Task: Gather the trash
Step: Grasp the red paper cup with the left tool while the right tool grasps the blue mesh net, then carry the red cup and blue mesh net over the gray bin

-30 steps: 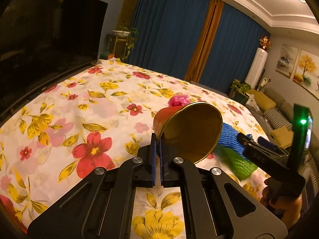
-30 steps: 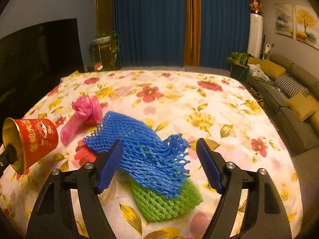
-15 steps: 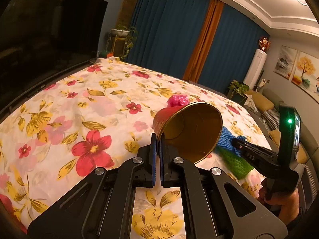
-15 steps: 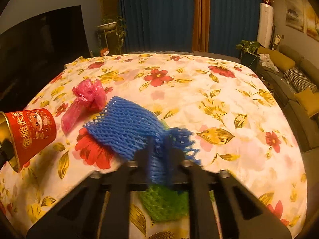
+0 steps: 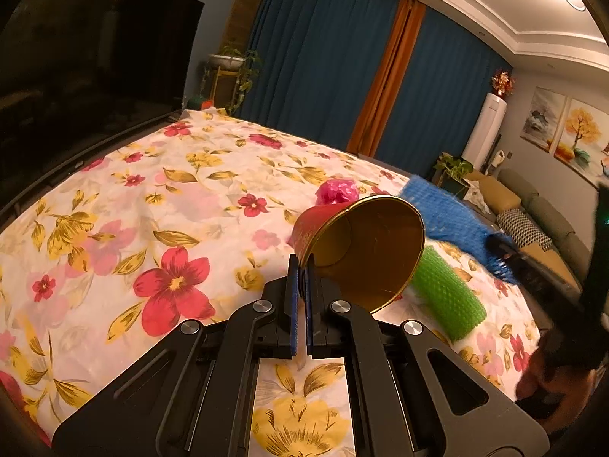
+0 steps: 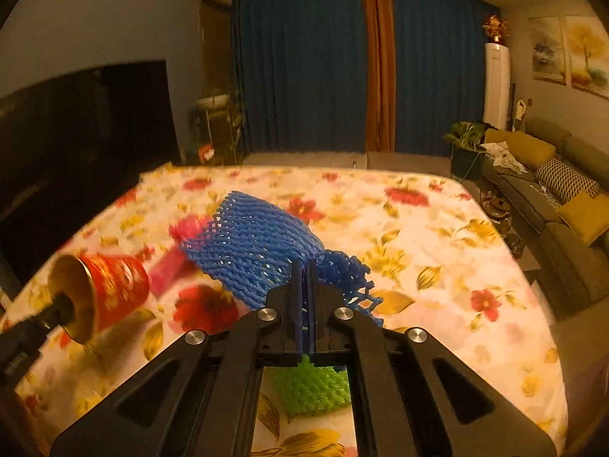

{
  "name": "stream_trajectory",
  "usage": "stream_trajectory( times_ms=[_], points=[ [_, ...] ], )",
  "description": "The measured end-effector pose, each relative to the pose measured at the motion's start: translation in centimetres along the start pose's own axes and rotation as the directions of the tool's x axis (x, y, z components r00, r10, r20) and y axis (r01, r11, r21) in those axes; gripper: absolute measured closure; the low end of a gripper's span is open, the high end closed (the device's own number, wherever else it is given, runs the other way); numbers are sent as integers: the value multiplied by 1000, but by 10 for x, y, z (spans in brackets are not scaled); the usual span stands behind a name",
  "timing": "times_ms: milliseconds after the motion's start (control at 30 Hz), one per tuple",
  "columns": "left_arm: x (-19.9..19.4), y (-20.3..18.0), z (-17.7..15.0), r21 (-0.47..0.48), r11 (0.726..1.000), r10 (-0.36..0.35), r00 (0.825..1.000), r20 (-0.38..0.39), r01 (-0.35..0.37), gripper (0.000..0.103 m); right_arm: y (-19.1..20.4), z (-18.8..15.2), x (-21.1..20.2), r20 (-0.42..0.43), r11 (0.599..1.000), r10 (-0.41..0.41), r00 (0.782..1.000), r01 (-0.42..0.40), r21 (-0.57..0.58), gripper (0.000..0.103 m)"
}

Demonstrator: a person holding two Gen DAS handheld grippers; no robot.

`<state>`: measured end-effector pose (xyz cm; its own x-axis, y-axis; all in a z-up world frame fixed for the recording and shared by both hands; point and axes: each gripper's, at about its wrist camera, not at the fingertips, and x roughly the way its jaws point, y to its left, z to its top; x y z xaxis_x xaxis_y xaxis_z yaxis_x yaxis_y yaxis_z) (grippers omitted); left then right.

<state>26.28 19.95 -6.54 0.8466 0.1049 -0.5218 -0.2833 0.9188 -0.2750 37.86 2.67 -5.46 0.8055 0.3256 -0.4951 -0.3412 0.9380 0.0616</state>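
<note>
My left gripper [image 5: 300, 266] is shut on the rim of a red paper cup [image 5: 361, 247] with a gold inside, held tilted above the floral cloth; the cup also shows in the right wrist view [image 6: 102, 289]. My right gripper [image 6: 304, 270] is shut on a blue foam net [image 6: 255, 247] and holds it lifted off the cloth; the net also shows in the left wrist view [image 5: 445, 217]. A green foam net [image 5: 445, 293] lies on the cloth below it, and shows under my right gripper [image 6: 312, 388]. A pink plastic bag [image 5: 337, 192] lies behind the cup.
The floral cloth [image 5: 152, 209] covers a wide flat surface. A dark TV screen [image 5: 76, 68] stands along the left edge. A sofa with cushions [image 6: 552, 190] sits to the right, beyond the surface's edge. Blue curtains [image 6: 304, 68] hang at the back.
My right gripper closed on the blue foam net and lifted it off the green net. The left gripper keeps holding the cup, nearly still.
</note>
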Motion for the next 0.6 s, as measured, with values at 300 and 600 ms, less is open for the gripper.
stream_trajectory(
  times_ms=[300,600],
  points=[
    [-6,-7,-1,17,999,-32,999,6,32,101,-4,-2,-60,81,1000,4,997,-4,-3,100],
    [-46,-31,-5,57,996,-76,996,53,73,101,-21,-10,-124,152,1000,-17,988,18,-7,100]
  ],
)
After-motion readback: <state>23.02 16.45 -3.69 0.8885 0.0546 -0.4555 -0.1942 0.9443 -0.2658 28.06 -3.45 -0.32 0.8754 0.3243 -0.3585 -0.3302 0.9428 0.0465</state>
